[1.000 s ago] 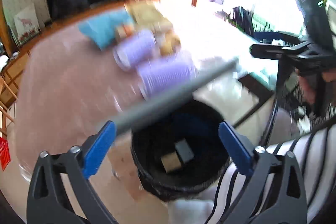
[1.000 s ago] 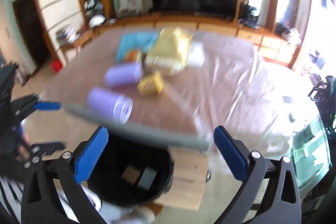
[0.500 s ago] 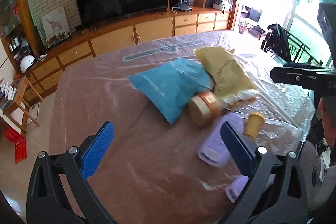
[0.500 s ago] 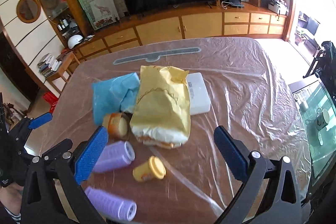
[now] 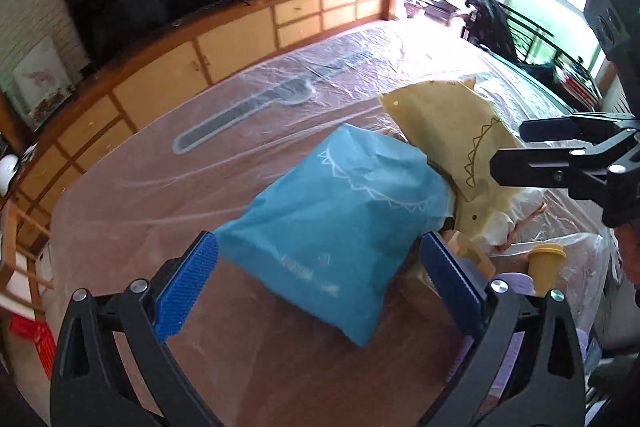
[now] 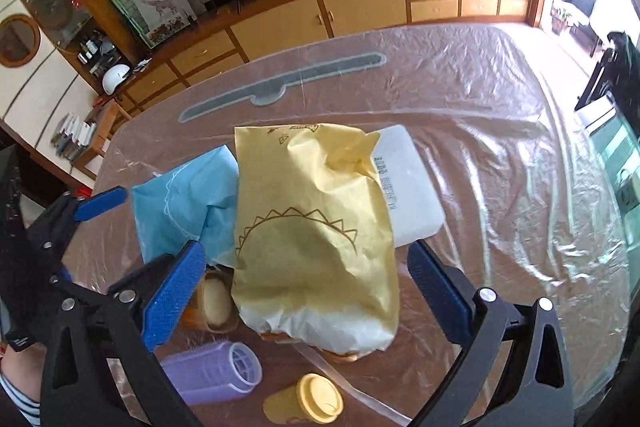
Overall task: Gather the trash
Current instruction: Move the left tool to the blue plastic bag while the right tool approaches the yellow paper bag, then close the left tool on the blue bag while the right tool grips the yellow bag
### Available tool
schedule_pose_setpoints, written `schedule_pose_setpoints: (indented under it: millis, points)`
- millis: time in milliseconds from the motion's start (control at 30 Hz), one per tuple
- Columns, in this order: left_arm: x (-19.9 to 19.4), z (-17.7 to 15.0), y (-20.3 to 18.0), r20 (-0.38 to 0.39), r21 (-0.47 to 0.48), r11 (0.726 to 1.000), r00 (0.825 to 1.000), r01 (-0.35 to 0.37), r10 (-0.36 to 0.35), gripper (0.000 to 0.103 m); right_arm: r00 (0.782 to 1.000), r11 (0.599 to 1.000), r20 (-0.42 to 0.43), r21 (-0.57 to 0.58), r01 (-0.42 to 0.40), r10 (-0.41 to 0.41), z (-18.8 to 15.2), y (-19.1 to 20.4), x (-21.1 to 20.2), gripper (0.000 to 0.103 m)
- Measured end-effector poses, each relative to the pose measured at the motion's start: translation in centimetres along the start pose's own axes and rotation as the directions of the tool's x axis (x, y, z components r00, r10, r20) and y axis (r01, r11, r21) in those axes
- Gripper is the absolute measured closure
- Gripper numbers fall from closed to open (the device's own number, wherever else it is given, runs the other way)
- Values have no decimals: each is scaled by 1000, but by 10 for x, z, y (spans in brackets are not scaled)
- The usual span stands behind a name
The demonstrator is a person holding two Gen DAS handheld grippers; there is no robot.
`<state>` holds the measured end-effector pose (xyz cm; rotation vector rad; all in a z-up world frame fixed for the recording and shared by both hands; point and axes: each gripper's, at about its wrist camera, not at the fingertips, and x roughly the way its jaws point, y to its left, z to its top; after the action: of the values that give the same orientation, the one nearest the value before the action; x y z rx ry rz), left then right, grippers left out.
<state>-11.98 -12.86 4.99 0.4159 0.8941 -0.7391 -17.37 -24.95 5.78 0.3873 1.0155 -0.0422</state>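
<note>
- The left gripper has its blue-padded jaws spread wide, one on each side of the near end of a crumpled blue paper bag; nothing is pinched
- That blue bag lies flat on the plastic-covered brown table, its long axis running away from the left gripper and a little to its right, the far end tucked under the yellow bag
- The right gripper is likewise spread, its pads flanking the near half of a yellow paper bag with a brown sun print, without touching it as far as the view shows
- The yellow bag's long axis points straight ahead of the right gripper, its white, open-looking end nearest the jaws
- A flat white packet lies partly under the yellow bag, ahead and right
- Just below the right gripper's left pad sit a brown round tub, a lilac ribbed plastic cylinder lying on its side with its grid end pointing right, and a small yellow lidded cup tipped over
</note>
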Motion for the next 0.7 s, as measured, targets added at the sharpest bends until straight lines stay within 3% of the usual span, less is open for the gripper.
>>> schedule_pose_setpoints:
  millis: [267, 433, 567, 700]
  points:
    - [20, 11, 10, -34, 110, 992, 998, 57, -53, 2, 999, 997, -30, 75, -27, 29, 5, -4, 18, 7]
    - [22, 12, 5, -20, 205, 979, 1000, -17, 21, 2, 999, 996, -27, 84, -21, 23, 3, -10, 18, 18]
    - [24, 16, -1, -17, 282, 959, 999, -29, 35, 2, 1000, 997, -14, 77, -19, 21, 6, -9, 17, 32]
    - [30, 21, -2, -29, 328, 944, 999, -24, 36, 2, 999, 996, -11, 85, -30, 31, 7, -13, 16, 33]
